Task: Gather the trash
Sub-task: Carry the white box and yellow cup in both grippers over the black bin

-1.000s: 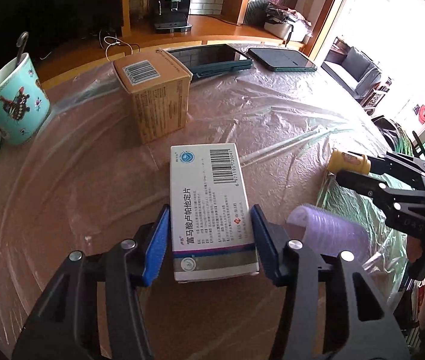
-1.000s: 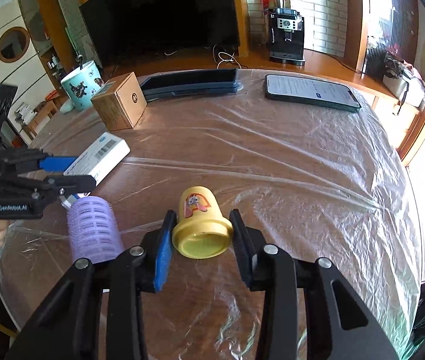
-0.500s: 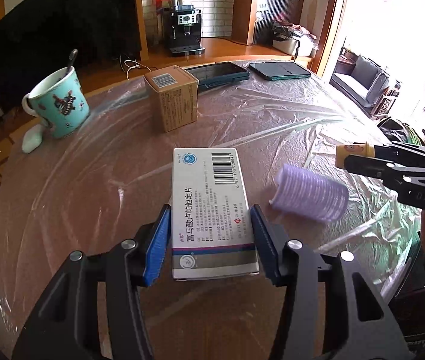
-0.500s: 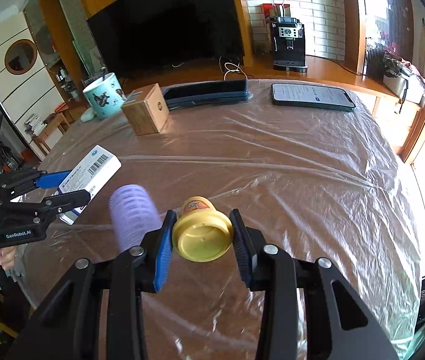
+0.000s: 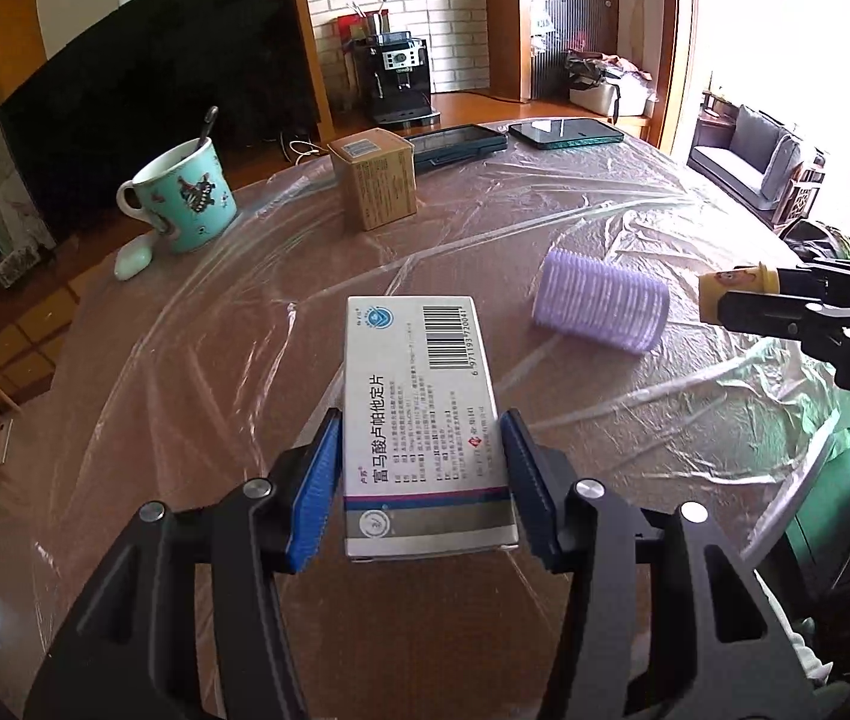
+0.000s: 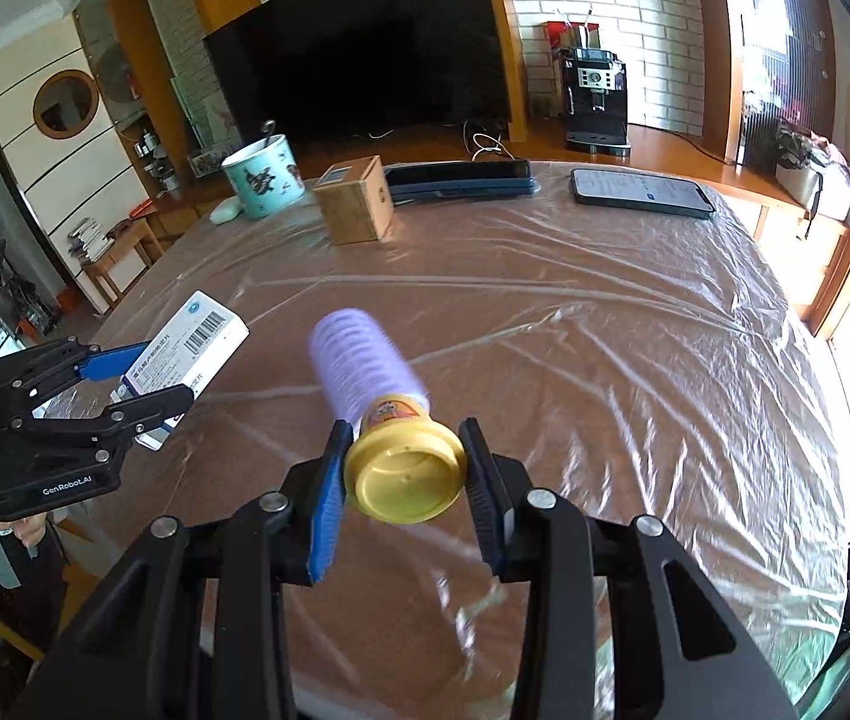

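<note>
My left gripper (image 5: 422, 480) is shut on a white medicine box (image 5: 422, 414) with a barcode, held above the table; the same box (image 6: 185, 354) shows at the left of the right wrist view. My right gripper (image 6: 404, 474) is shut on a small yellow cup (image 6: 404, 468) with a cartoon label, its base towards the camera; that cup (image 5: 736, 288) appears at the right edge of the left wrist view. A purple hair roller (image 5: 598, 306) lies on its side on the plastic-covered table (image 5: 185, 420), between the two grippers and just beyond the cup.
Farther back stand a teal mug (image 5: 185, 198) with a spoon, a brown cardboard box (image 5: 374, 186), a dark case (image 5: 460, 141) and a phone (image 6: 640, 192). A white earbud case (image 5: 134, 258) lies by the mug. Behind the table are a TV and a coffee machine.
Both grippers have drawn back from the table and risen a little, carrying the medicine box and the yellow cup. The purple roller stays on the table and now looks farther away.
</note>
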Demonstrator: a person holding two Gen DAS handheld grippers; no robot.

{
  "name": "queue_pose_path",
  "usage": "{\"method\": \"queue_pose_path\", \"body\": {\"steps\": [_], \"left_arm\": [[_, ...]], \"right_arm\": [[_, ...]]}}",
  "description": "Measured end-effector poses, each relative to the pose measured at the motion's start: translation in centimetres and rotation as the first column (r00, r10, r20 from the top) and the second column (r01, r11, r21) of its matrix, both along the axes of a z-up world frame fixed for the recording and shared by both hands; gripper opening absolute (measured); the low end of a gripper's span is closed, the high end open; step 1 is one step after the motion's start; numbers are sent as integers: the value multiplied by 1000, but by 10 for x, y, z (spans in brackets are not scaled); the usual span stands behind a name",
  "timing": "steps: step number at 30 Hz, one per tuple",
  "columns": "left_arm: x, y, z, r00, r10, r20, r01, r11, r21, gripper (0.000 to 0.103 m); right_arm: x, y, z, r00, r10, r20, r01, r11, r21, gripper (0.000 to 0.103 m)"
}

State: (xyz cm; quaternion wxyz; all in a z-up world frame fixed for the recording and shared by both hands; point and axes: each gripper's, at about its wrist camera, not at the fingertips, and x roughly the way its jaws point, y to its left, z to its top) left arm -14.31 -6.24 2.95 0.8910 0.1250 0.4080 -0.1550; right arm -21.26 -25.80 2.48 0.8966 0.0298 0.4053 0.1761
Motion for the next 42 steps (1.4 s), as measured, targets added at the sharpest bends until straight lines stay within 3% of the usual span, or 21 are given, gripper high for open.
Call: {"method": "queue_pose_path", "body": {"steps": [21,42], "left_arm": [[-69,-3,-1,995,14,99,-25,994,106,53],[-122,6,2,997,-58,47,58,998,3,53]], "right_arm": [[-58,29,1,996,80,25,-80,996,-26,37],[-108,40,-2,992,122,24,-121,992,-38,37]]}}
